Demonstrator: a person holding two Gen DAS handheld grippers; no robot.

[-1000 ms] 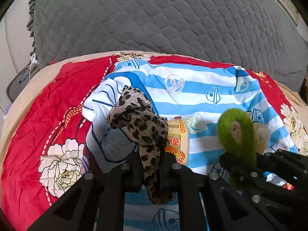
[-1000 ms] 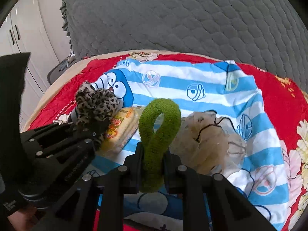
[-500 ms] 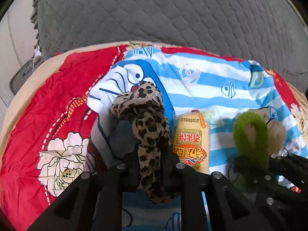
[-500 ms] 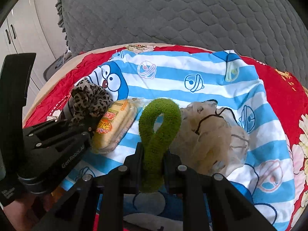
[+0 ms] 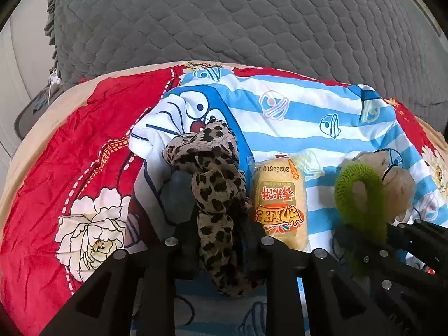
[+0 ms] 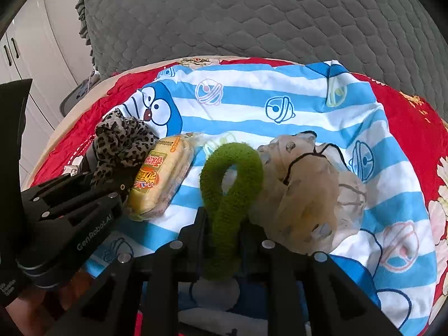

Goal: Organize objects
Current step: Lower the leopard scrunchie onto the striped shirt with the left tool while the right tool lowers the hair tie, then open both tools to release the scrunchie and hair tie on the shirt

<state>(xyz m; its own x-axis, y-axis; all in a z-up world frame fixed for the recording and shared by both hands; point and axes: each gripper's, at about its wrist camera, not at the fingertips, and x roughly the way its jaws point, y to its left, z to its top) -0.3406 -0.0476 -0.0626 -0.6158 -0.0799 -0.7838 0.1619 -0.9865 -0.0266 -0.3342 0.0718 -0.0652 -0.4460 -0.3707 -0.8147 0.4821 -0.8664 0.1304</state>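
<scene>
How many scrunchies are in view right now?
2. The leopard-print scrunchie is between the left claw's opening jaws; the green scrunchie is between the right claw's opening jaws. More may hide under the translucent bag.

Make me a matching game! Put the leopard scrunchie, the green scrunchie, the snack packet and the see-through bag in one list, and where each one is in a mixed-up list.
Things:
1. leopard scrunchie
2. green scrunchie
3. snack packet
4. see-through bag

Places:
A. lying flat between the two scrunchies
B. between the left gripper fingers
C. on the striped cloth, just right of the green loop
D. between the right gripper fingers

Pairs: 1-B, 2-D, 3-A, 4-C
</scene>
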